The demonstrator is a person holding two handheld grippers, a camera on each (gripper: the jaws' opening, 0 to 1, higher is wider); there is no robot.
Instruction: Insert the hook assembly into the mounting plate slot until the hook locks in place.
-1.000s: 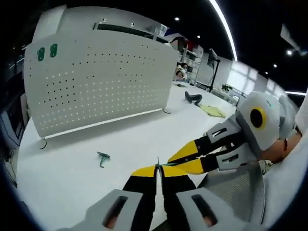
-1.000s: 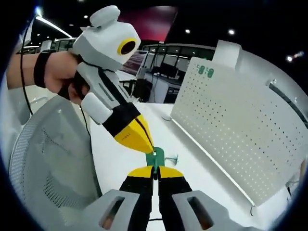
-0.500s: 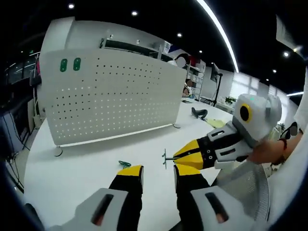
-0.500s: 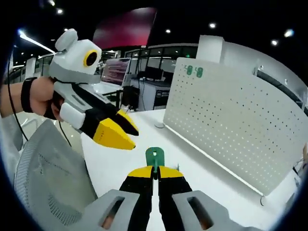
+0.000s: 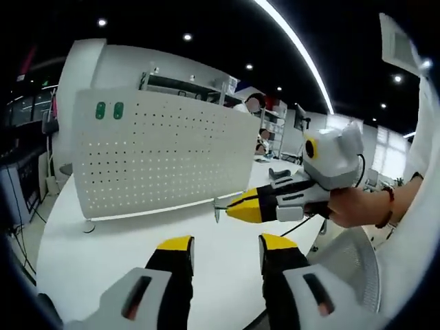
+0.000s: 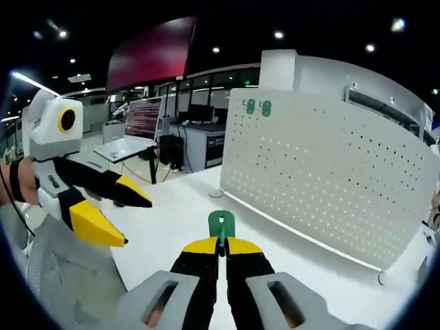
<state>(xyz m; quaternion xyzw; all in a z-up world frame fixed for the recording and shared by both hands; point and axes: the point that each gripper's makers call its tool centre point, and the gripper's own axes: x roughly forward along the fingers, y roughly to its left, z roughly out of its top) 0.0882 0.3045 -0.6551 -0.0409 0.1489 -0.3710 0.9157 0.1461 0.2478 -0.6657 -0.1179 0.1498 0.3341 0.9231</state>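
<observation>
My jaws yellow-tipped, black behind. Hook assembly green. Pegboard white, dotted with hole rows, two green tags at its top corner. Surface white.

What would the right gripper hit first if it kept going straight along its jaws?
Likely the white pegboard panel. The right gripper, shut on the green hook piece, points toward its lower left part, with bare table between. Depth is unclear, so it might pass the panel's edge.

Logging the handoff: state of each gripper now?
Left gripper: open, holding nothing.
Right gripper: shut on the green hook assembly.
</observation>
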